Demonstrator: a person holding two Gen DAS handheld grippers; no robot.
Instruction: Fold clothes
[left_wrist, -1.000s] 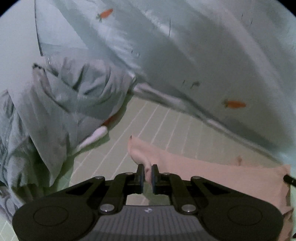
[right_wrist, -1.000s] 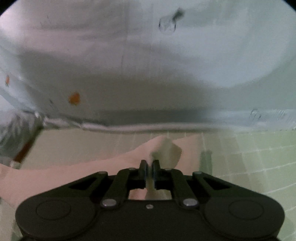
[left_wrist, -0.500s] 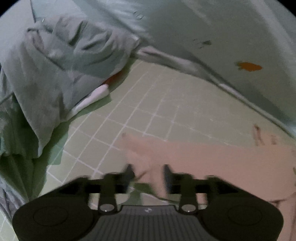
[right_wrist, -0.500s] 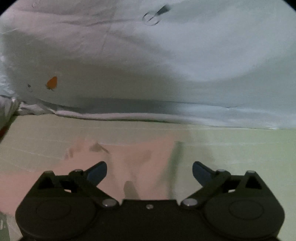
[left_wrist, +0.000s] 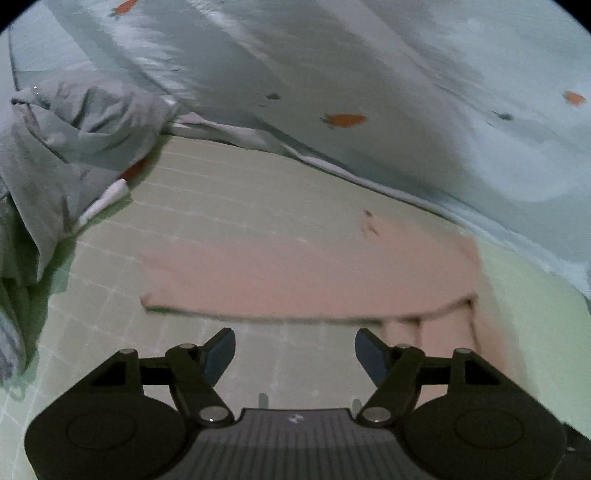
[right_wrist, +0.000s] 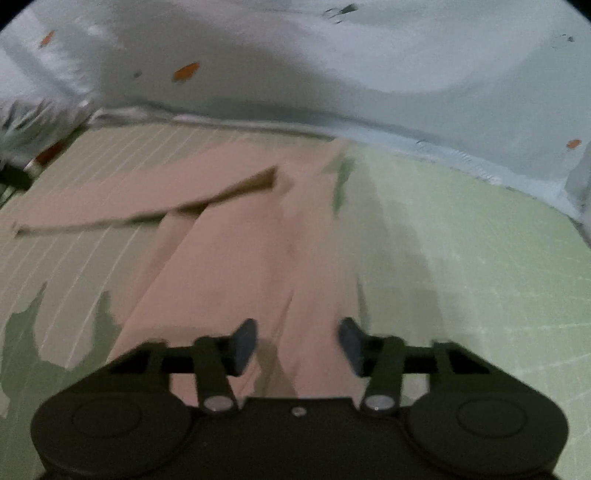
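A pale blue sheet (left_wrist: 424, 92) fills the top. On the green grid mat (left_wrist: 229, 192), the pink cloth (left_wrist: 295, 273) lies sideways mid-frame, just ahead of the wide-open left gripper (left_wrist: 295, 350). The right gripper (right_wrist: 297, 345), also open and empty, hovers over it.

Both grippers, left (left_wrist: 295, 352) and right (right_wrist: 297, 345), released the pink garment (left_wrist: 314, 273).

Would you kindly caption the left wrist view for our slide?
Open left claw above the gridded mat, facing the flat pink garment.
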